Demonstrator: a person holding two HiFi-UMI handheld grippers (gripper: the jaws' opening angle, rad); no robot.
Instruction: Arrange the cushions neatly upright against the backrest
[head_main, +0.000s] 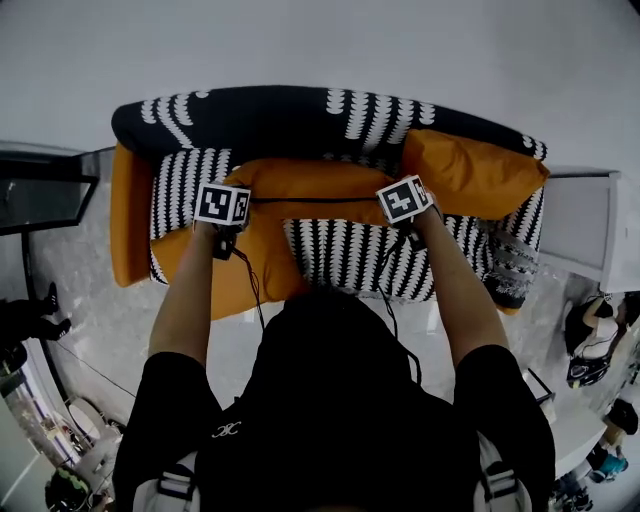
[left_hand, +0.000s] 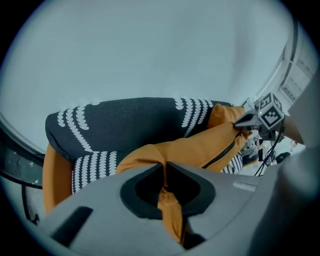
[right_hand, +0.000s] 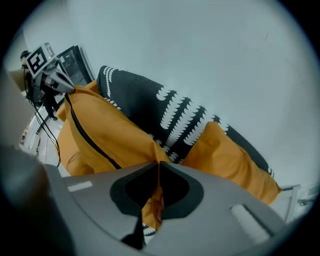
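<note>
An orange cushion (head_main: 310, 185) with a black zip hangs between my two grippers over the sofa seat, in front of the black-and-white backrest (head_main: 290, 120). My left gripper (head_main: 224, 232) is shut on the cushion's left corner (left_hand: 165, 200); my right gripper (head_main: 408, 226) is shut on its right corner (right_hand: 155, 200). A second orange cushion (head_main: 470, 175) leans against the backrest at the right, also seen as an orange cushion (right_hand: 230, 160) in the right gripper view. Each gripper view shows the other gripper (left_hand: 250, 121) (right_hand: 62, 84) pinching the far corner.
The sofa has an orange armrest (head_main: 130, 215) at the left and a striped seat (head_main: 350, 255). A dark cabinet (head_main: 40, 190) stands left of it, a grey side table (head_main: 580, 225) to the right. A patterned bag (head_main: 510, 270) sits by the sofa's right end.
</note>
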